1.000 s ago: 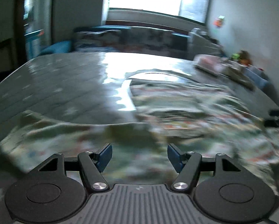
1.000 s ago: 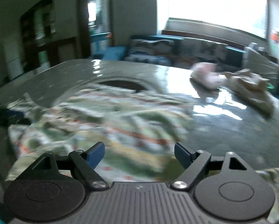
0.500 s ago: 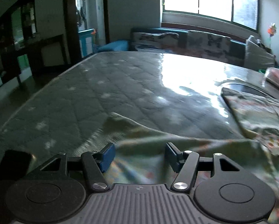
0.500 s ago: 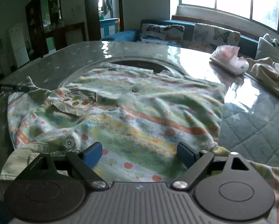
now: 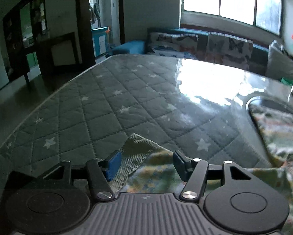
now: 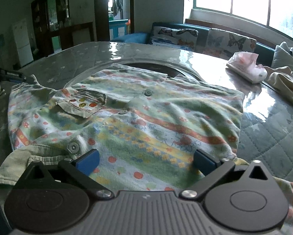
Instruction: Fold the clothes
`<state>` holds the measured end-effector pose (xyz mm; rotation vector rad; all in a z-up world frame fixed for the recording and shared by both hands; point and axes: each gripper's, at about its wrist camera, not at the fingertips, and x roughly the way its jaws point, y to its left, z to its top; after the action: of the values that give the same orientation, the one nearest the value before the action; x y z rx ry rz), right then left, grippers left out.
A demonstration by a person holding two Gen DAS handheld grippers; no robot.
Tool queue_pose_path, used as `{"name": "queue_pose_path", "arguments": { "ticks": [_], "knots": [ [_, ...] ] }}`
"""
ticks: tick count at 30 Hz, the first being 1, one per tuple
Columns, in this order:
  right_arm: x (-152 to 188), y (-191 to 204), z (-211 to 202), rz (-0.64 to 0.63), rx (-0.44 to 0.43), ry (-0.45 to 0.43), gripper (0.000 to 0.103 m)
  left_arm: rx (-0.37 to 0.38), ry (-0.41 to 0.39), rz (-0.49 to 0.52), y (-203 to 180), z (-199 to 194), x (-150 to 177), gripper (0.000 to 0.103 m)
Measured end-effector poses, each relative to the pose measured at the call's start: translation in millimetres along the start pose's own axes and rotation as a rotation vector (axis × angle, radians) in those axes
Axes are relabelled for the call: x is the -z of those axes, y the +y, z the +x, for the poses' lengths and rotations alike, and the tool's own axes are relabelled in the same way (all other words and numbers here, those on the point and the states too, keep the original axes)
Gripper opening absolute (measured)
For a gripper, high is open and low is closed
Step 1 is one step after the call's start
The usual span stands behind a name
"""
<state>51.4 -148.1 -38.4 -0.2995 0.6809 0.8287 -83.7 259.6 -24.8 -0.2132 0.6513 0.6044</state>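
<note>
Striped shirt (image 6: 146, 121) flat, collar toward window, between open claws (image 6: 146, 161).

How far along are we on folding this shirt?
Done: the patterned shirt lies spread front-up on the quilted table, pocket and buttons showing. In hand: nothing gripped; the left gripper is open over a ribbed cuff, the right gripper open over the hem. Left: every fold; none shows yet.
</note>
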Motion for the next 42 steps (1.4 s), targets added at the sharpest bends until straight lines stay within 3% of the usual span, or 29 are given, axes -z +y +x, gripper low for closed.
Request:
{"name": "queue_pose_path", "arguments": {
  "ticks": [5, 15, 22, 28, 32, 35, 42],
  "knots": [
    [1, 0, 1, -0.002, -0.001, -0.012, 0.103, -0.005, -0.026, -0.082, 13, -21, 4, 0.066],
    [2, 0, 1, -0.002, -0.001, -0.016, 0.103, -0.074, 0.012, -0.223, 32, -26, 21, 0.066],
    [2, 1, 1, -0.003, 0.000, -0.016, 0.103, -0.079, 0.028, -0.251, 36, -22, 25, 0.062],
    [2, 1, 1, -0.002, 0.000, -0.016, 0.103, -0.099, 0.020, -0.258, 38, -21, 26, 0.037],
    [2, 1, 1, -0.002, 0.000, -0.016, 0.103, -0.076, 0.011, -0.282, 39, -20, 25, 0.013],
    [2, 1, 1, -0.003, 0.000, -0.016, 0.103, -0.049, -0.013, -0.291, 36, -25, 22, 0.010],
    [1, 0, -1, 0.006, -0.003, -0.018, 0.103, 0.123, -0.109, -0.273, 8, -62, -1, 0.009]
  ]
}}
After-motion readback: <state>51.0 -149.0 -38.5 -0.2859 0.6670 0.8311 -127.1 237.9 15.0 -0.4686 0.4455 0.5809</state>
